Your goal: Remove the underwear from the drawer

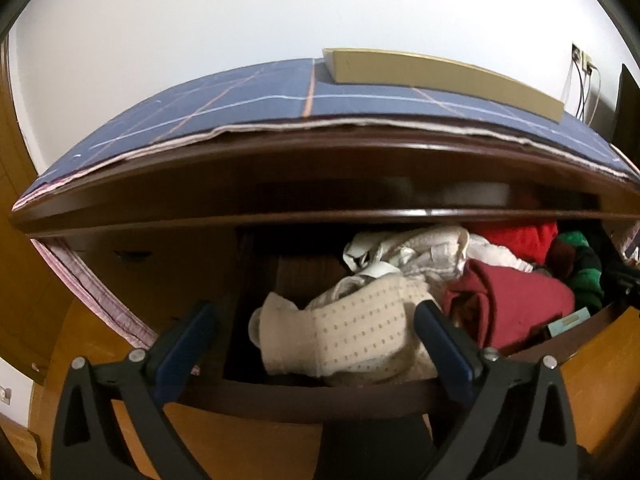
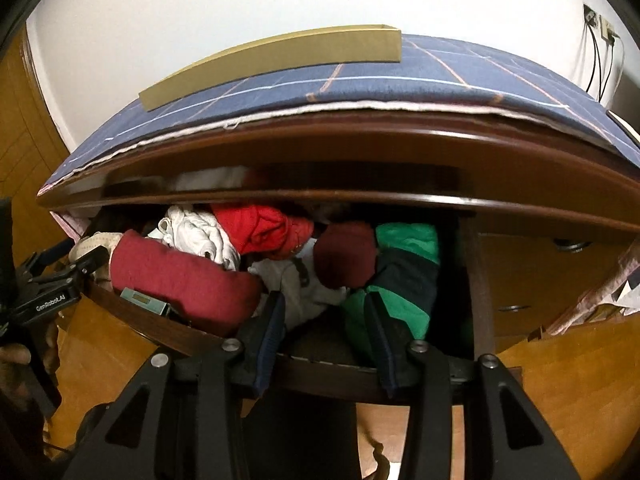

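Note:
A dark wooden drawer (image 1: pixel 304 400) stands pulled open, full of clothes. In the left wrist view, cream dotted underwear (image 1: pixel 352 332) lies at the drawer's front left. My left gripper (image 1: pixel 316 320) is open, its jaws spread on either side of the underwear, just above the drawer's front edge. In the right wrist view, my right gripper (image 2: pixel 324 316) is open and empty over the drawer's front edge (image 2: pixel 332 380), between a white garment (image 2: pixel 304 284) and a green and dark garment (image 2: pixel 400 280). The left gripper also shows at that view's left edge (image 2: pixel 76 260).
Dark red (image 1: pixel 512 304), bright red (image 2: pixel 260 232) and white (image 2: pixel 196 236) clothes fill the drawer. A small teal box (image 2: pixel 144 302) sits at its front. A blue checked cloth (image 1: pixel 248 100) covers the dresser top, with a flat cardboard box (image 1: pixel 440 76) on it. Cables (image 2: pixel 600 64) hang on the wall.

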